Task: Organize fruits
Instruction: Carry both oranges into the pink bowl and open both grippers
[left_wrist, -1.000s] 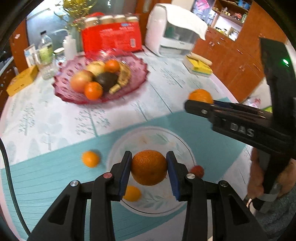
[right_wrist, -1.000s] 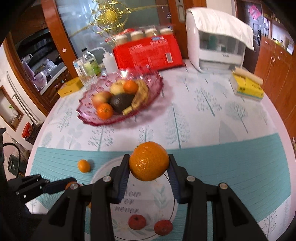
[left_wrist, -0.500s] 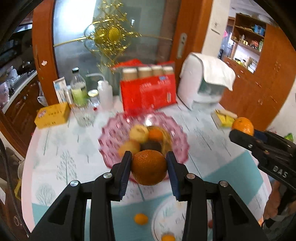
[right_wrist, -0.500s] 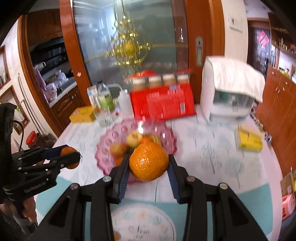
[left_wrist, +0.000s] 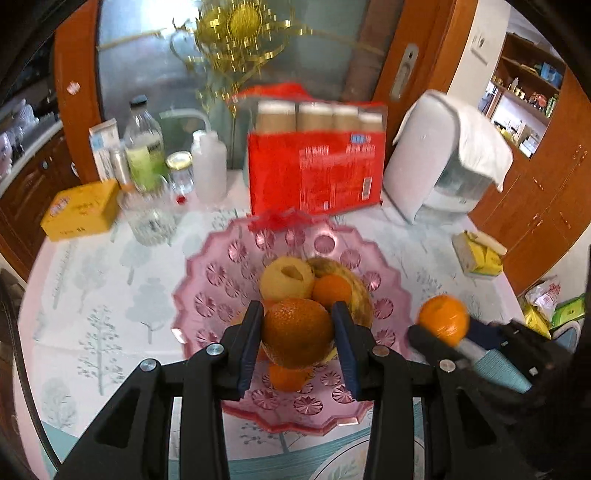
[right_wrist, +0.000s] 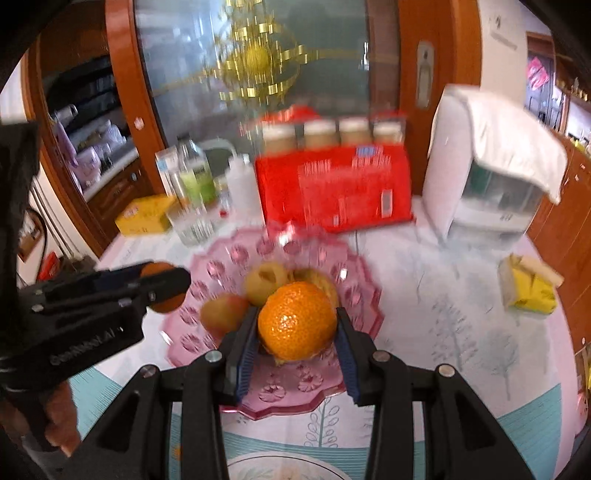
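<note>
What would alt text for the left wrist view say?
The left gripper holds an orange over a pink fruit dish. At right, the right gripper holds another orange.

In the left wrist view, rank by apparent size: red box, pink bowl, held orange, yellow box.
1. pink bowl
2. red box
3. held orange and yellow box: alike; the orange is nearest the camera, so unranked.

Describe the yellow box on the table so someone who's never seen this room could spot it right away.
Start at the pink glass fruit bowl in the middle of the table. Look past its far left rim to the cluster of bottles; the yellow box lies just left of them, the only flat cardboard carton there.
</note>
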